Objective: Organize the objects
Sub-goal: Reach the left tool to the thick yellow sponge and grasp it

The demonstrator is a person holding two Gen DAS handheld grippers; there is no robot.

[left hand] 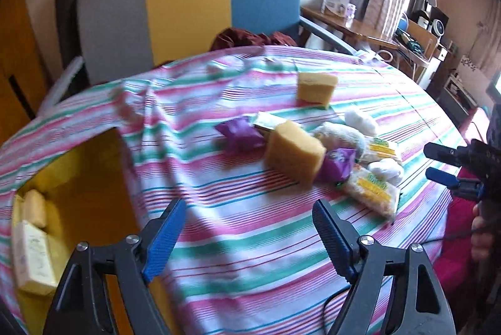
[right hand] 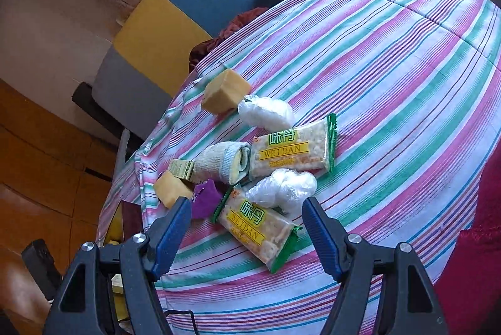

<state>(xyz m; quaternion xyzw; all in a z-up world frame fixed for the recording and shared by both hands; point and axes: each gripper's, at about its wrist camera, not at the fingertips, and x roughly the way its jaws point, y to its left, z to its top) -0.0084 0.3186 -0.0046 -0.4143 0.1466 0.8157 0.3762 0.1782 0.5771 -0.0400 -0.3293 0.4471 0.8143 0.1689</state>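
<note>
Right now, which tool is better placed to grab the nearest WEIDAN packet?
Right. The right tool is open directly over the nearest WEIDAN packet. The left tool is open over bare striped cloth, farther off.

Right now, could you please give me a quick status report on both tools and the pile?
Left tool open, empty. Right tool open, over nearest green-edged WEIDAN snack packet. Crinkled clear plastic bundle touching the packet's far side.
</note>
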